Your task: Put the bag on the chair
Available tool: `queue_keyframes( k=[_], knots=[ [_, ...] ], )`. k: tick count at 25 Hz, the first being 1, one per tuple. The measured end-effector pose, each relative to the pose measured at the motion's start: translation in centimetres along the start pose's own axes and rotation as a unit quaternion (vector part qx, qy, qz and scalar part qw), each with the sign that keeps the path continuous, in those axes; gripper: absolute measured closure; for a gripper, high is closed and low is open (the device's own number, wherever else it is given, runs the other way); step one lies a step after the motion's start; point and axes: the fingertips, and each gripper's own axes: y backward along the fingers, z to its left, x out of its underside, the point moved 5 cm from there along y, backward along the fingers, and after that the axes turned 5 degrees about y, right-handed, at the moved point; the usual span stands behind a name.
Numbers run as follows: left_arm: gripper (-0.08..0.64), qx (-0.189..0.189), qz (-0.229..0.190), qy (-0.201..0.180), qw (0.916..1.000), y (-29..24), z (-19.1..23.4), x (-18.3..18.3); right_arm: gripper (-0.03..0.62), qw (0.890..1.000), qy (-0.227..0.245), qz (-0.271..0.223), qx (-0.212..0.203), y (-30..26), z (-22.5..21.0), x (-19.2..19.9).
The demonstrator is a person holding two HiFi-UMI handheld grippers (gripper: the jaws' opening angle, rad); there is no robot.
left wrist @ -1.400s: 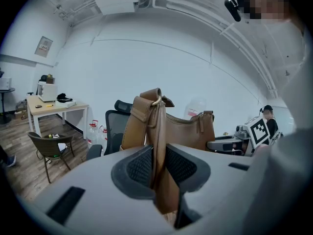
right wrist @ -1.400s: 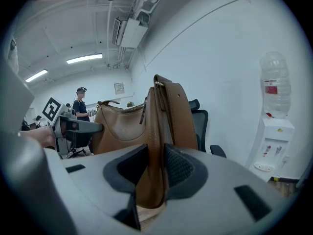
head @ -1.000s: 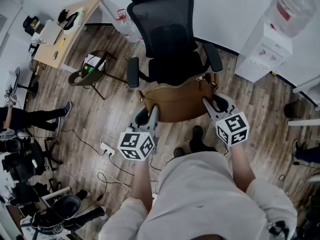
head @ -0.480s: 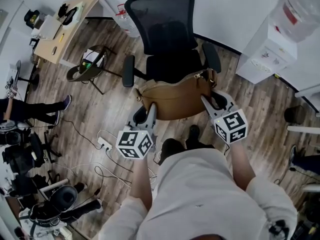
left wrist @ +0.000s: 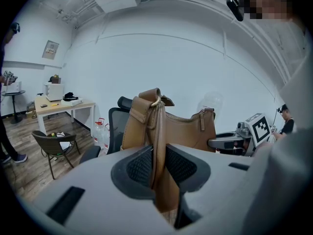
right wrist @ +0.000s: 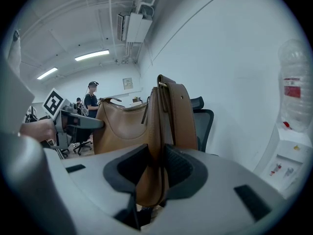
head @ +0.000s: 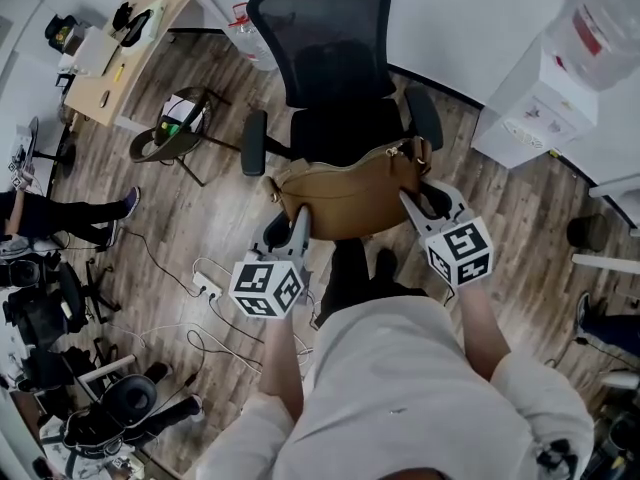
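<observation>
A tan leather bag (head: 350, 196) hangs between my two grippers just in front of the black mesh office chair (head: 335, 78), its far edge over the front of the seat. My left gripper (head: 299, 218) is shut on the bag's left end, the leather strap (left wrist: 157, 146) pinched between the ribbed pads. My right gripper (head: 412, 205) is shut on the bag's right end, clamping the folded leather (right wrist: 155, 146). In the left gripper view the bag's body (left wrist: 183, 129) stretches toward the right gripper (left wrist: 230, 142).
A white water dispenser (head: 545, 98) stands right of the chair. A small brown chair (head: 175, 133) and a wooden desk (head: 125, 53) are at the left. Cables and a power strip (head: 208, 290) lie on the wood floor. A seated person's legs (head: 70, 223) show at far left.
Both grippers have carried the bag forward toward the chair, so it now overlaps the front of the seat a little more. The grips are unchanged.
</observation>
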Motion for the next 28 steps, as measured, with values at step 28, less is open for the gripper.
queue_keyframes(
  k=[28],
  knots=[
    [0.488, 0.06, 0.031, -0.01, 0.9976, -12.6, 12.0, -8.4, 0.483, 0.997, -0.011, 0.041, 0.058, -14.5, -4.9, -6.0]
  ],
)
